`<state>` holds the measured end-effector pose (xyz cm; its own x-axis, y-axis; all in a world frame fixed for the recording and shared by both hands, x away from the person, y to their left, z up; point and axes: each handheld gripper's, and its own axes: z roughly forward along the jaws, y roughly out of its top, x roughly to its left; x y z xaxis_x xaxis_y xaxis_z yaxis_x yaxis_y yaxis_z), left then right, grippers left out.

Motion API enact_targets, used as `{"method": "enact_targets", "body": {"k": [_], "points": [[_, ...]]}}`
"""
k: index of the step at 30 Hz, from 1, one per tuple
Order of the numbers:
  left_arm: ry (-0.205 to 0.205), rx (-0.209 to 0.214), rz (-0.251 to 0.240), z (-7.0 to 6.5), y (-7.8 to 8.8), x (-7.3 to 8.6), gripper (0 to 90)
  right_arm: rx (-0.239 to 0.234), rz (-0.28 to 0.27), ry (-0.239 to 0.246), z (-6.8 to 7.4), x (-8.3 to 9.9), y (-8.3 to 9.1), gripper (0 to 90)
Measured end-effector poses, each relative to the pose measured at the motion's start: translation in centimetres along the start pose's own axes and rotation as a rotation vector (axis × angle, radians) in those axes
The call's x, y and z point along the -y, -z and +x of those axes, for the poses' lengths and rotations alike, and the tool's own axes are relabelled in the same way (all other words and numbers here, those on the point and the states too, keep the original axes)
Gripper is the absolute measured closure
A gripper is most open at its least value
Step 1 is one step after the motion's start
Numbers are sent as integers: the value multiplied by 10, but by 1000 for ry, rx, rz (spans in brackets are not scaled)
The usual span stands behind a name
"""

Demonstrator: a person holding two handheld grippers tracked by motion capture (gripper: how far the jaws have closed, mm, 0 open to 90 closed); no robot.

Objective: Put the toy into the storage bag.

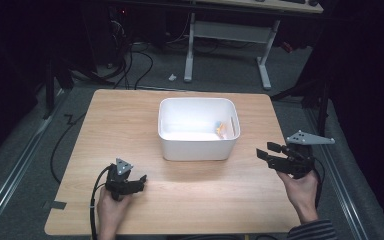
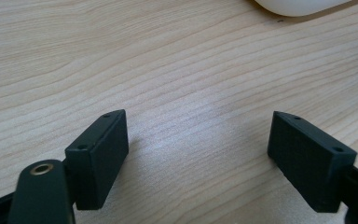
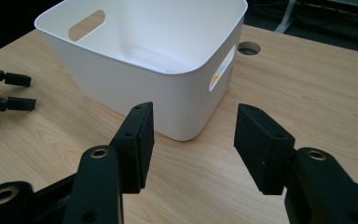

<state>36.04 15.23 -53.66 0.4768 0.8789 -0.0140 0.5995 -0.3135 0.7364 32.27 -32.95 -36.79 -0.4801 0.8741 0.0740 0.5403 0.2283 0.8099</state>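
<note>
White bin sits between both grippers; jaws parted, empty.

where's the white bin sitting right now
In the high view the white bin stands on the wooden table, slightly right of centre toward the far edge, ahead of and between the left tool and right tool.

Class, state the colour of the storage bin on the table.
White; the bin shows best in the right gripper view.

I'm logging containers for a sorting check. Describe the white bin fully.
The white bin looks like smooth plastic: rectangular, rounded corners, open top, with an oval handle cutout in each end wall. It stands upright mid-table on the wooden top. A small orange-and-yellow item lies inside at its right end. Neither gripper touches it.
</note>
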Motion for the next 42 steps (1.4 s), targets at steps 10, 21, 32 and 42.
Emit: {"method": "enact_targets", "body": {"k": [10, 21, 32, 42], "points": [[0, 0, 0, 0, 0, 0, 206, 1, 14, -80, -11, 38, -13, 481], [1, 0, 0, 0, 0, 0, 206, -10, 27, -117, -14, 53, -24, 481], [0, 0, 0, 0, 0, 0, 206, -22, 52, -113, -11, 61, -38, 482], [0, -1, 0, 0, 0, 0, 206, -31, 87, -117, -8, 68, -51, 482]]}}
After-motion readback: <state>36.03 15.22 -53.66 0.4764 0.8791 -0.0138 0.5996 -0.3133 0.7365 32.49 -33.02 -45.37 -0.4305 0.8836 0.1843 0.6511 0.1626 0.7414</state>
